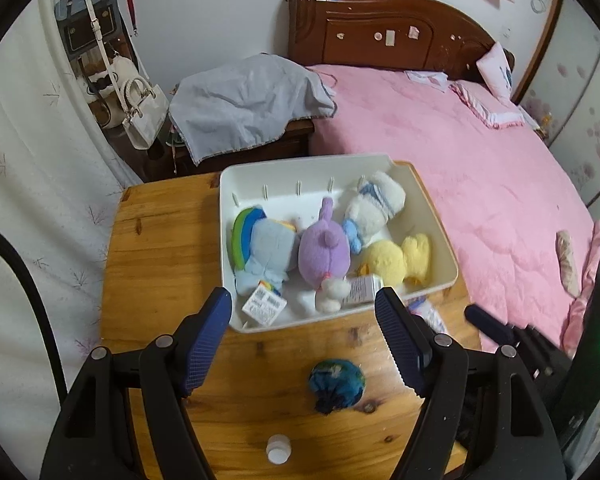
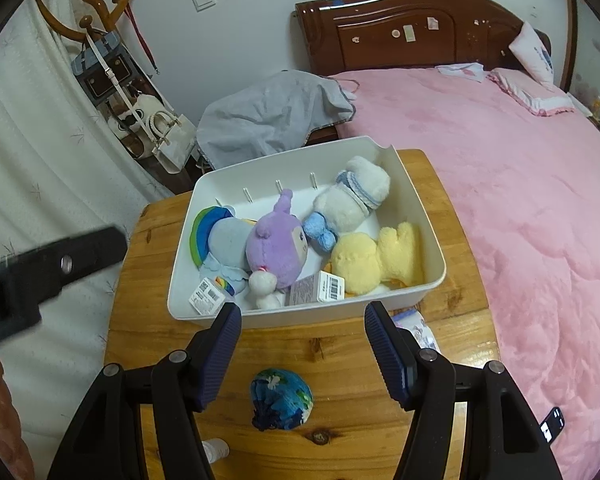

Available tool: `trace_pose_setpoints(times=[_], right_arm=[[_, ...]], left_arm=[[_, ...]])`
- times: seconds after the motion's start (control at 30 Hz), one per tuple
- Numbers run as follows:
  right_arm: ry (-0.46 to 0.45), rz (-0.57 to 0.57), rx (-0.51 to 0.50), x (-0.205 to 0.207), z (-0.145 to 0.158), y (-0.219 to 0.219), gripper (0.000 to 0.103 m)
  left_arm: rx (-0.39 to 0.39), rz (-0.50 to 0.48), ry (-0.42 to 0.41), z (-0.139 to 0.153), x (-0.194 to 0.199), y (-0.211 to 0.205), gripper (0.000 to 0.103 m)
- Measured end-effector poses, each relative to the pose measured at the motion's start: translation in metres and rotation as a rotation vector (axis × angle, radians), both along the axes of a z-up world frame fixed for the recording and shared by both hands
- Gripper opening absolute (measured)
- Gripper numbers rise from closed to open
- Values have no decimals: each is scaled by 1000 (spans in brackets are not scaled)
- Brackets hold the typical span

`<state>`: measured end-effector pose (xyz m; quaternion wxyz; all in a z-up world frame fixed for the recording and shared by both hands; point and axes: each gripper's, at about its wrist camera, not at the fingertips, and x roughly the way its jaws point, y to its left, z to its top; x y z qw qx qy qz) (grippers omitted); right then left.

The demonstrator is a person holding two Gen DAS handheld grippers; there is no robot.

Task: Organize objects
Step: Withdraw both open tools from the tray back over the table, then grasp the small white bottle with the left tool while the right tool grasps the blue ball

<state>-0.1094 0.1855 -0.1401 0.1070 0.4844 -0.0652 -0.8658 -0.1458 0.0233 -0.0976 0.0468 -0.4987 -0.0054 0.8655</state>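
Note:
A white bin stands on the wooden table. It holds several plush toys: a blue rainbow one, a purple one, a white one, a yellow one, plus a small box. A blue-green ball pouch lies on the table in front of the bin. My left gripper is open and empty above it. My right gripper is open and empty too.
A small white bottle stands near the table's front edge. A patterned packet lies right of the bin. A pink bed is to the right, a cloth-covered nightstand and hanging bags behind.

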Motion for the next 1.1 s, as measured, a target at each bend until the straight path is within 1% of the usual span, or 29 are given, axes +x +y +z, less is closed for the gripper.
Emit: trace_pose_setpoints(times=[0.17, 0.43, 0.7, 0.77, 0.97, 1.1], right_arm=[[-19, -20, 4, 9, -7, 7, 65], [-57, -35, 23, 23, -26, 14, 65], [-59, -39, 42, 38, -43, 19, 65], [-75, -31, 45, 41, -51, 20, 65], [-161, -8, 3, 47, -81, 15, 65], [-212, 10, -16, 49, -99, 7, 65]], left_arm=[[-8, -19, -41, -17, 16, -6, 78], [-34, -18, -137, -53, 39, -14, 78], [-51, -29, -199, -82, 63, -19, 78], [-49, -37, -216, -91, 69, -19, 78], [-37, -70, -298, -124, 87, -17, 78], [-50, -92, -327, -143, 99, -16, 78]])
